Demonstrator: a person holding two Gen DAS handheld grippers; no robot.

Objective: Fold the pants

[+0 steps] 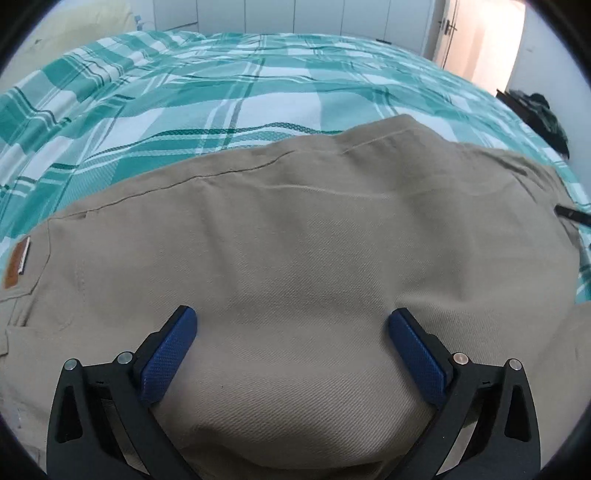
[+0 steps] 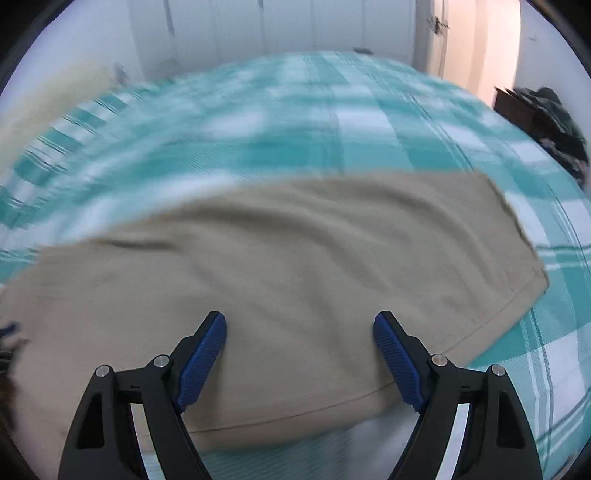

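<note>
— Two grippers, what do they hold?
— Nothing: your left gripper (image 1: 291, 321) and right gripper (image 2: 299, 325) hover, jaws released, over tan pants (image 1: 295, 240) flat on the plaid bed (image 1: 221, 92); dark clothes (image 1: 546, 114) lie beyond.

One pair of tan pants (image 1: 295, 240) lies on one bed (image 1: 184, 92) with one teal plaid cover. One brown label (image 1: 16, 264) shows on the pants. Two grippers are in view, the left gripper (image 1: 291, 319) and the right gripper (image 2: 300, 325), each with two blue pads. One dark heap (image 2: 557, 122) sits beyond the bed; one door (image 1: 448, 33) stands ajar.
</note>
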